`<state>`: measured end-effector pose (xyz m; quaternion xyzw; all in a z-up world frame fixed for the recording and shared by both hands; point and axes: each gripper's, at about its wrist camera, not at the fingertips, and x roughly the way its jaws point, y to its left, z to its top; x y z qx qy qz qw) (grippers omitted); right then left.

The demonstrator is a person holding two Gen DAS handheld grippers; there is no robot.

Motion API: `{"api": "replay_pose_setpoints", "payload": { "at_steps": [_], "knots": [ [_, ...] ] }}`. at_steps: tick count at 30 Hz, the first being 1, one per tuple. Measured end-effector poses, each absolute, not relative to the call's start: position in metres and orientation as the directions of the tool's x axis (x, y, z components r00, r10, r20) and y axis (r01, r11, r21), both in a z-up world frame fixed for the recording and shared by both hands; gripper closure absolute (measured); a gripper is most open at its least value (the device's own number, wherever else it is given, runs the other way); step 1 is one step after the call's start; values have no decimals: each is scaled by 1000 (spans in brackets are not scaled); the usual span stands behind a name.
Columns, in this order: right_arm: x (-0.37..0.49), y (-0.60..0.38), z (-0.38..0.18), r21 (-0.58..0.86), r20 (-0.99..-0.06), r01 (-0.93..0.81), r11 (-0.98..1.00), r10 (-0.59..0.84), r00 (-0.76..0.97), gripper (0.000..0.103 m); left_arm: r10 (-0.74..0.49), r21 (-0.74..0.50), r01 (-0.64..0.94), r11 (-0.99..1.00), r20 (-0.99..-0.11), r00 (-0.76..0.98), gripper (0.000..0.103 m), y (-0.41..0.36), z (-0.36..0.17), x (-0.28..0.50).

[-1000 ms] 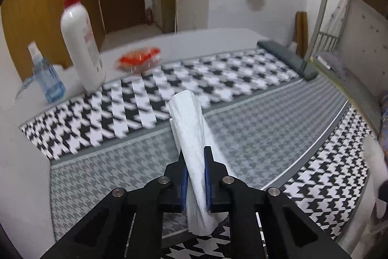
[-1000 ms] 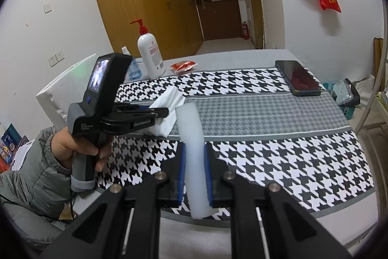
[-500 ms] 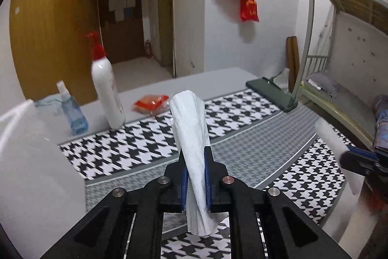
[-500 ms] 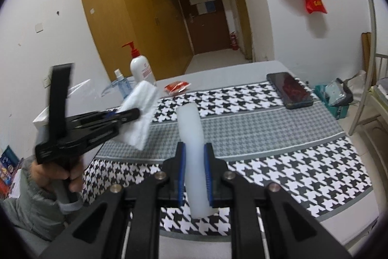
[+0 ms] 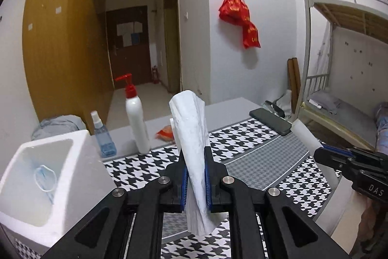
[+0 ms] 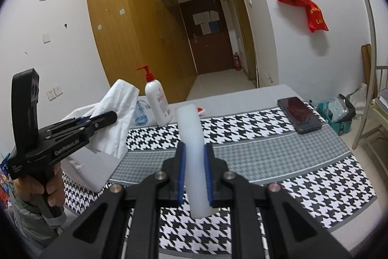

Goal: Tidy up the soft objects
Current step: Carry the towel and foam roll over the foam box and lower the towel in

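Observation:
My left gripper (image 5: 196,169) is shut on a white folded tissue (image 5: 191,132) that sticks up between its blue pads, held in the air above the houndstooth table mat (image 5: 254,162). A white foam box (image 5: 80,162) stands open at the lower left, with a blue face mask (image 5: 44,180) inside. My right gripper (image 6: 195,162) is shut on a white foam strip (image 6: 190,128), also lifted above the mat. In the right wrist view the left gripper (image 6: 106,117) and its tissue (image 6: 118,113) hang over the foam box (image 6: 97,171).
A white pump bottle (image 5: 135,123), a blue spray bottle (image 5: 101,135) and a red packet (image 5: 165,134) stand along the mat's far edge. A dark phone (image 6: 299,117) lies at the far right. A bunk bed (image 5: 339,89) is off to the right. A person's hand (image 6: 51,188) grips the left handle.
Both grippers have risen with their loads. The left one has climbed and swung left, so the foam box has come into its view. Neither grip has changed.

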<state>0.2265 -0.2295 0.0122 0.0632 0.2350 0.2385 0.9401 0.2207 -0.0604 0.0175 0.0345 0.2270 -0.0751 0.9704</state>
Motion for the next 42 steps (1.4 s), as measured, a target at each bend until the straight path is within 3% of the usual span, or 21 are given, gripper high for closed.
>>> {"api": "replay_pose_setpoints", "payload": {
  "at_steps": [12, 31, 42],
  "knots": [
    [218, -204, 34, 198, -361, -477, 856, 516, 777, 85, -102, 12, 115, 993, -384, 918, 91, -34, 35, 202],
    [226, -120, 59, 148, -334, -659, 737, 665, 668, 85, 111, 33, -106, 994, -304, 946, 91, 39, 59, 166],
    [224, -80, 59, 138, -335, -727, 673, 722, 605, 85, 158, 24, -159, 987, -309, 938, 91, 70, 58, 158]
  ]
}}
